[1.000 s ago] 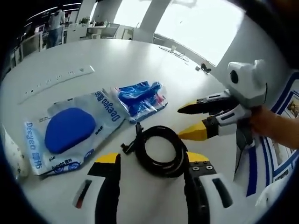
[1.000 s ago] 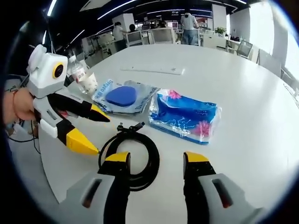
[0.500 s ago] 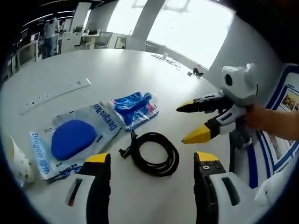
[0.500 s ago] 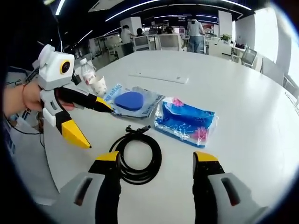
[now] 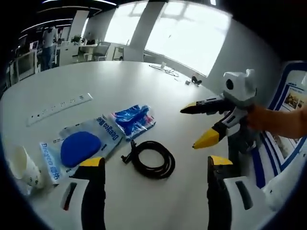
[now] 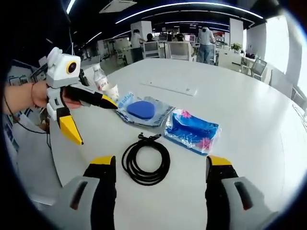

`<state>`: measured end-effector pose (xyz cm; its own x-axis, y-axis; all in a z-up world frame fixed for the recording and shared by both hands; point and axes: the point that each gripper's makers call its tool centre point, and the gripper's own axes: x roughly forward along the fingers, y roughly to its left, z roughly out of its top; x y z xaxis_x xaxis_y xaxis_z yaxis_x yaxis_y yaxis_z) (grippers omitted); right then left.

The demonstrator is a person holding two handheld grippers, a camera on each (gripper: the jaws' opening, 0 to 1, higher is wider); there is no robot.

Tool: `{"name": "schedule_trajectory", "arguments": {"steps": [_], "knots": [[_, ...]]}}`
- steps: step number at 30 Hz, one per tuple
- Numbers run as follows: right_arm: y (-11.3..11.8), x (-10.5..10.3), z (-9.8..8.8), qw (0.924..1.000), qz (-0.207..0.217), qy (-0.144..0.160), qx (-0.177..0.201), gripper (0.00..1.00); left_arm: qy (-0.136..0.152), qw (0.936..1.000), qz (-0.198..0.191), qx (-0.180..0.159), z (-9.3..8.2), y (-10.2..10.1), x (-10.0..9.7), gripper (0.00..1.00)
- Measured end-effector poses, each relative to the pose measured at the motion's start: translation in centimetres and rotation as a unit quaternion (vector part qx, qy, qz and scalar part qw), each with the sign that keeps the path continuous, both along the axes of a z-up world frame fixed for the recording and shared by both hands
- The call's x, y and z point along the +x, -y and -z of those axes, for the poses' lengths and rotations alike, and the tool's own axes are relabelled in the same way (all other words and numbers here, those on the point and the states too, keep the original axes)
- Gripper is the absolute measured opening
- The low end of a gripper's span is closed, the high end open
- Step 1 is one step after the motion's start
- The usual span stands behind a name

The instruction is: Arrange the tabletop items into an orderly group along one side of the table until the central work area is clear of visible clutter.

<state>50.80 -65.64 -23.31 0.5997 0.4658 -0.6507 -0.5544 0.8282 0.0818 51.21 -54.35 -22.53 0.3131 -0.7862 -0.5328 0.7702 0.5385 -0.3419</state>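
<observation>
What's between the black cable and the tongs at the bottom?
Nothing. In the right gripper view, bare white table lies between the black cable and the open right tongs.

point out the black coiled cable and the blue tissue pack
black coiled cable (image 6: 145, 164), right gripper view, left side of the loop
blue plastic tissue pack (image 6: 191, 132), right gripper view, middle of its top face

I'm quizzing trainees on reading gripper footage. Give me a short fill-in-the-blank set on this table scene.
1. The coiled cable on the white table is ____ in colour.
2. The clear bag holds a round pad coloured ____.
3. Both the left gripper and right gripper have their jaws ____.
4. The power strip lies ____ the tissue pack from the cable.

Missing words: black; blue; open; beyond
</observation>
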Motion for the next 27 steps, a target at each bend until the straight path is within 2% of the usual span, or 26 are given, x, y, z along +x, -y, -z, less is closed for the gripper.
{"name": "schedule_trajectory", "arguments": {"steps": [10,24,27], "knots": [[-0.4,-1.6,-1.9,0.9997,-0.013,0.02,0.003,0.8,0.023,0.9997,-0.004,-0.012,-2.3,-2.3,-1.1,0.95],[-1.2,-4.3,-4.6,0.999,-0.007,0.043,0.005,0.84,0.043,0.9985,-0.03,-0.018,-5.0,-7.4,-3.7,0.99],[-1.3,-5.4,-5.3,0.9988,-0.005,0.049,0.003,0.85,0.05,0.9981,-0.033,-0.017,-5.5,-8.6,-4.5,1.0]]}}
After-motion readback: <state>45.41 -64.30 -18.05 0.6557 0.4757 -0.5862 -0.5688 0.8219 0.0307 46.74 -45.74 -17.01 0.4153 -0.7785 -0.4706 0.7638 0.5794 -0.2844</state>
